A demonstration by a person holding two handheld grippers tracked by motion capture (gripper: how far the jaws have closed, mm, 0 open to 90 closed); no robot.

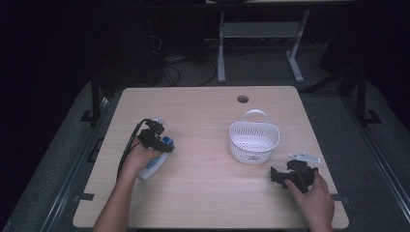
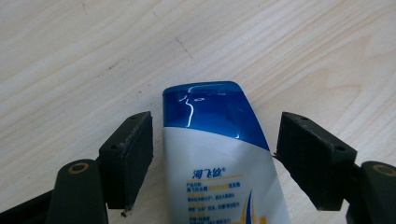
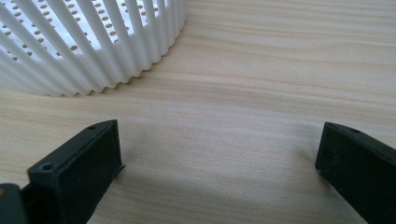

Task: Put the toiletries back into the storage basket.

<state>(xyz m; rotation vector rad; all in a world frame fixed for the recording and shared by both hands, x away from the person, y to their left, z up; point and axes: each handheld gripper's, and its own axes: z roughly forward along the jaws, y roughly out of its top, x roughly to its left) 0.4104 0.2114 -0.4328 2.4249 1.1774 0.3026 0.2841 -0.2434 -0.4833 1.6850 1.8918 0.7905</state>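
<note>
A white shampoo bottle with a blue cap lies flat on the wooden table at the left. My left gripper sits over its cap end. In the left gripper view the bottle lies between the two black pads, with a gap on each side, so my left gripper is open. A white slotted basket with a handle stands right of the middle. My right gripper rests low near the front right, open, with bare wood between its jaws and the basket just ahead.
A round cable hole sits near the table's far edge. Beyond the table stand the white legs of another desk and loose cables on a dark floor. Bare wood stretches between bottle and basket.
</note>
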